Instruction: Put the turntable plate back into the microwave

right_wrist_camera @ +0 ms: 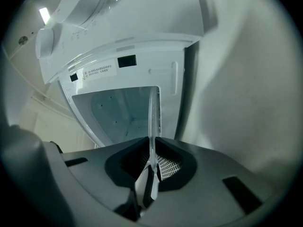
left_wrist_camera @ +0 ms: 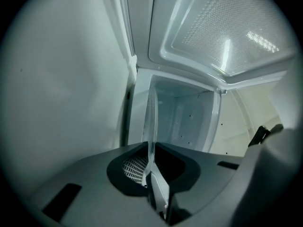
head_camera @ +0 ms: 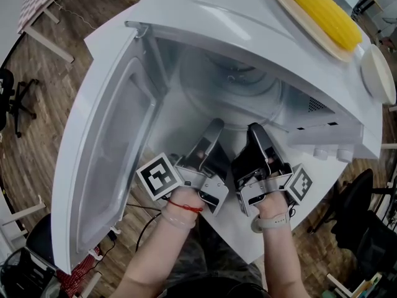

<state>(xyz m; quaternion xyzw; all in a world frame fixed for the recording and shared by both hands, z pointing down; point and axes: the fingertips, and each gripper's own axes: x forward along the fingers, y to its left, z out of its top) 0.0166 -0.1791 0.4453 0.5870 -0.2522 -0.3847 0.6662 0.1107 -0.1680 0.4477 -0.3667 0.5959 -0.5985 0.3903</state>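
The clear glass turntable plate (head_camera: 231,82) lies partly inside the open white microwave (head_camera: 205,17), its near rim at the cavity mouth. My left gripper (head_camera: 213,126) and right gripper (head_camera: 255,129) sit side by side at that rim, each shut on it. In the left gripper view the plate (left_wrist_camera: 151,122) shows edge-on, pinched between the jaws of the left gripper (left_wrist_camera: 150,167), with the cavity (left_wrist_camera: 182,110) straight ahead. The right gripper view shows the same plate edge (right_wrist_camera: 152,119) clamped in the right gripper (right_wrist_camera: 151,163) before the cavity (right_wrist_camera: 118,110).
The microwave door (head_camera: 102,166) hangs open at the left. On top of the oven a yellow corn cob (head_camera: 319,8) rests on an oblong dish (head_camera: 291,11), with a white plate (head_camera: 378,73) beside it. Office chairs (head_camera: 15,98) stand on the wooden floor.
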